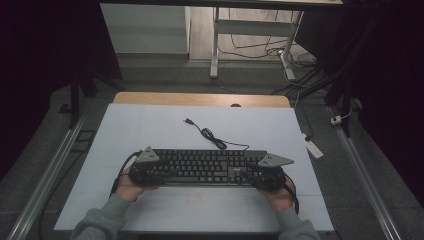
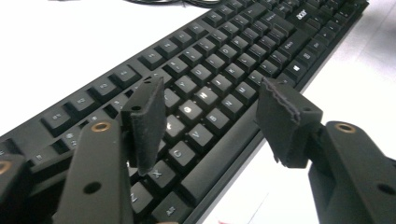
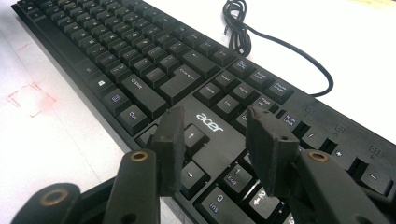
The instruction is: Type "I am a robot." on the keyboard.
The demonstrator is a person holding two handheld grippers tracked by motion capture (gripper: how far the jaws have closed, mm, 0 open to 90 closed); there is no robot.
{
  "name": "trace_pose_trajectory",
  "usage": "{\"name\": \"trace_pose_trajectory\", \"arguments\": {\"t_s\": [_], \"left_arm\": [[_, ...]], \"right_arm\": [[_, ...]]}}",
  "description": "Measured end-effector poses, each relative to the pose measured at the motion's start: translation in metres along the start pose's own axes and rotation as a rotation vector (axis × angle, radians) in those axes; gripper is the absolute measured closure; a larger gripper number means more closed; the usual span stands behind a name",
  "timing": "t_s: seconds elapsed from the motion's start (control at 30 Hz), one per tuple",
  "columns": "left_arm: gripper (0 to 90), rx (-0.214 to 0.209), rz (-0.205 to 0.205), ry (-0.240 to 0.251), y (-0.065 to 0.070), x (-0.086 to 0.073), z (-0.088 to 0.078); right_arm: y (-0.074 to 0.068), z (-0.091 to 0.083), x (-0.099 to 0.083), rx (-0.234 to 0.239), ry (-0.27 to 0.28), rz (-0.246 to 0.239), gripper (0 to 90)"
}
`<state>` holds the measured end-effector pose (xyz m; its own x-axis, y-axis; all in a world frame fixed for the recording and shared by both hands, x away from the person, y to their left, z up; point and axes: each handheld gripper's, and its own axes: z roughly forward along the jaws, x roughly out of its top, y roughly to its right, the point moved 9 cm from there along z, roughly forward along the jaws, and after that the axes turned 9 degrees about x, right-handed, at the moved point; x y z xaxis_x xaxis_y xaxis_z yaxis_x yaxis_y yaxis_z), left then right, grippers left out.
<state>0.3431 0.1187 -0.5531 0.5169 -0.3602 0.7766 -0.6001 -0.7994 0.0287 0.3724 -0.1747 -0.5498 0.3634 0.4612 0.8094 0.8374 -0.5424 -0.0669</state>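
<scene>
A black Acer keyboard [image 1: 202, 167] lies flat across the near middle of the white table [image 1: 150, 125]. Its cable [image 1: 210, 134] curls away behind it to a loose USB plug [image 1: 188, 121]. My left gripper [image 1: 145, 170] hovers over the keyboard's left end; in the left gripper view its jaws [image 2: 212, 93] stand open above the letter keys [image 2: 201, 100], gripping nothing. At the right end sits my right gripper [image 1: 262, 175], and in the right gripper view it [image 3: 215, 119] is open over the arrow keys and number pad of the keyboard [image 3: 140, 70], with the cable [image 3: 243, 28] coiled beyond.
Faint red pen marks [image 3: 30, 98] show on the table in front of the keyboard. A white power strip [image 1: 314, 148] lies on the floor off the table's right edge. Desk legs [image 1: 214, 45] and loose floor cables stand beyond the far edge.
</scene>
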Motion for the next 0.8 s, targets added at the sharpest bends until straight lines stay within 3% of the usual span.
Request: {"name": "trace_pose_trajectory", "arguments": {"t_s": [0.37,0.8], "left_arm": [[35.7,0.032,-0.026,-0.001,-0.012,0.0,-0.006],[36.2,0.076,-0.045,-0.009,-0.026,-0.001,-0.009]], "right_arm": [[0.0,0.0,0.0,0.001,-0.002,0.0,57.3],[0.001,0.001,-0.001,-0.001,-0.009,0.0,57.3]]}}
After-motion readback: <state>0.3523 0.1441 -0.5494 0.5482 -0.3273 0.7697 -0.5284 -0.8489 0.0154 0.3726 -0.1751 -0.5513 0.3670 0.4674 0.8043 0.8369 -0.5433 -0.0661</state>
